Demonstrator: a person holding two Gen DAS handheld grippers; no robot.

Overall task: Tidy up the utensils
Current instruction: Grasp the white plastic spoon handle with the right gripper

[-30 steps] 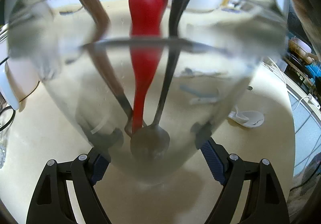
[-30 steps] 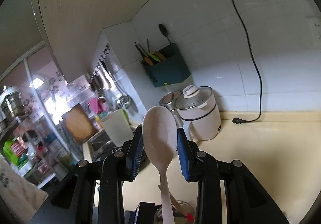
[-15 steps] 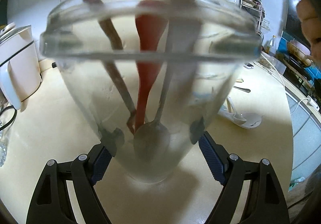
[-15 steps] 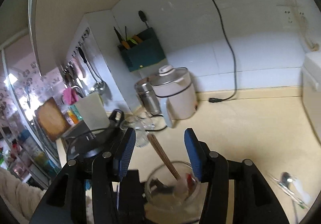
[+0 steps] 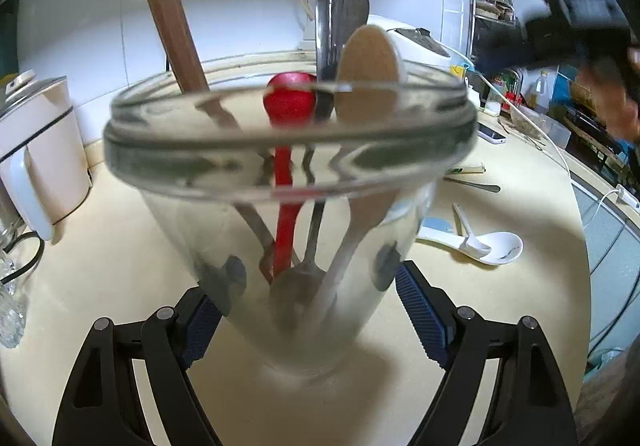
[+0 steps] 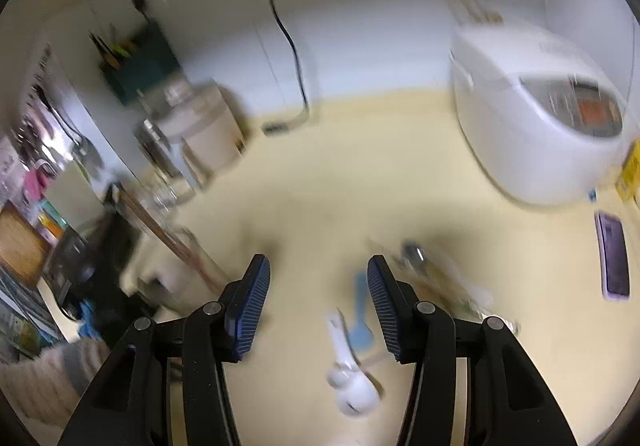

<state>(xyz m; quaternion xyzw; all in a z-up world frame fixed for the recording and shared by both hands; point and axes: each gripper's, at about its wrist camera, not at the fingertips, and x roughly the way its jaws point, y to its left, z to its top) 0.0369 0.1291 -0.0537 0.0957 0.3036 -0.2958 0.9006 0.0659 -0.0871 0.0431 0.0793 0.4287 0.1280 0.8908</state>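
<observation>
Inside the glass jar (image 5: 288,174) clamped by the left hand-held gripper (image 5: 308,310), newly a beige spoon (image 5: 366,86); right hand-held gripper (image 6: 318,306) now wide, empty.

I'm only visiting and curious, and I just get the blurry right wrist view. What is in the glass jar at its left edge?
Observer: The left wrist view shows four utensils standing in the glass jar: a brown stick, a red handle, a metal spoon and a pale wooden spoon.
Visitor: Is anything holding the jar?
Observer: Yes, the left hand-held gripper grips it near the base, with a blue pad on each side of the glass.
</observation>
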